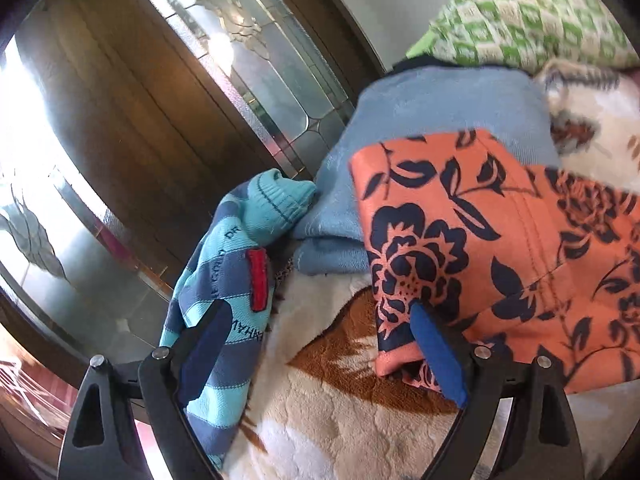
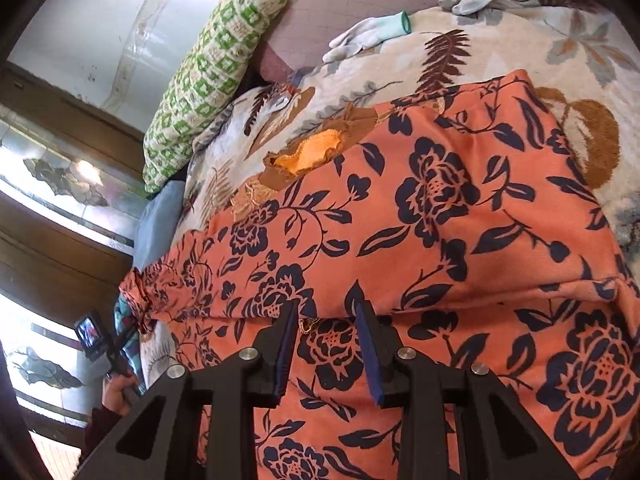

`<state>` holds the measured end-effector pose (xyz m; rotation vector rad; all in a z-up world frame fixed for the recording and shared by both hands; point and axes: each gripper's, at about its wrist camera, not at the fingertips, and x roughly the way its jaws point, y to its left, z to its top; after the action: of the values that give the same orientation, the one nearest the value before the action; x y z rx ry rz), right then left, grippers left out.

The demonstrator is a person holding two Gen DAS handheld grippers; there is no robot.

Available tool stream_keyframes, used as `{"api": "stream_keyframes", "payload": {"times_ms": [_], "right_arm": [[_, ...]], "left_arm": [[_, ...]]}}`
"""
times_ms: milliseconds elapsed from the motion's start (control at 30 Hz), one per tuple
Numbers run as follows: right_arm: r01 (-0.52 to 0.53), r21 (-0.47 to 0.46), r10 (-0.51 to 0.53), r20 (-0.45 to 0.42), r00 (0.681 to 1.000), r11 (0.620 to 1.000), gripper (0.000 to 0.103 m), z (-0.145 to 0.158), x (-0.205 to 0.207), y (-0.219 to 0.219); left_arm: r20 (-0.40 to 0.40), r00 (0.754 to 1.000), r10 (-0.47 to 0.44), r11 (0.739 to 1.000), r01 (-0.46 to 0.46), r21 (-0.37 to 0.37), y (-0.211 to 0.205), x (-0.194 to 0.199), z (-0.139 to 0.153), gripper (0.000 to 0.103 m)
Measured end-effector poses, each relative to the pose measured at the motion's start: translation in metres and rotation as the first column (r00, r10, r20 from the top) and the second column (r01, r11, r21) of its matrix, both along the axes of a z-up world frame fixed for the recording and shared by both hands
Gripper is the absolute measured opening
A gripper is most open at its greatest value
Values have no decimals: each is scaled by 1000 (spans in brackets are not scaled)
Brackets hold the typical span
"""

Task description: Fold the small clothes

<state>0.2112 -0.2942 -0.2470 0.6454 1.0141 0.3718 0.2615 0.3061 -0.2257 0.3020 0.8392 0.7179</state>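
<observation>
Blanket-covered bed (image 2: pixel 500 60), gloves (image 2: pixel 368 34) right-view only, striped garment (image 1: pixel 224 280) left-view only

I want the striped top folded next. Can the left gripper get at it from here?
Probably yes. The left gripper is open, and the striped top lies uncovered by its left finger, beside the orange garment.

- The striped garment (image 1: pixel 224 276) carries printed letters: "DR" reads near its cuff, and "AHAH" lower by the left tong.
- Letters between these are too small to read.
- Its red patch (image 1: pixel 257 280) shows no legible text.
</observation>
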Motion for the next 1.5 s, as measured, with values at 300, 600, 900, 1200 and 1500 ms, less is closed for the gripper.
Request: {"api": "stream_keyframes", "payload": {"times_ms": [300, 600, 900, 1200, 1500], "right_arm": [[16, 3, -16, -13, 1000, 1000, 33, -5, 5, -3], [21, -3, -22, -17, 1000, 1000, 33, -6, 7, -3], [9, -21, -9, -5, 1000, 1000, 33, -5, 8, 0], [14, -8, -14, 5, 1000, 1000, 33, -3, 7, -1], [30, 7, -30, 42, 999, 1000, 33, 3, 4, -7]], "left_arm": [[77, 992, -104, 985, 114, -133, -1, -32, -1, 91], [49, 986, -157, 978, 162, -131, -2, -13, -7, 91], [33, 977, -211, 970, 213, -114, 0, 5, -2, 90], [-26, 960, -279, 957, 276, -92, -15, 13, -13, 84], [-34, 959, -283, 955, 278, -105, -11, 23, -5, 12]]}}
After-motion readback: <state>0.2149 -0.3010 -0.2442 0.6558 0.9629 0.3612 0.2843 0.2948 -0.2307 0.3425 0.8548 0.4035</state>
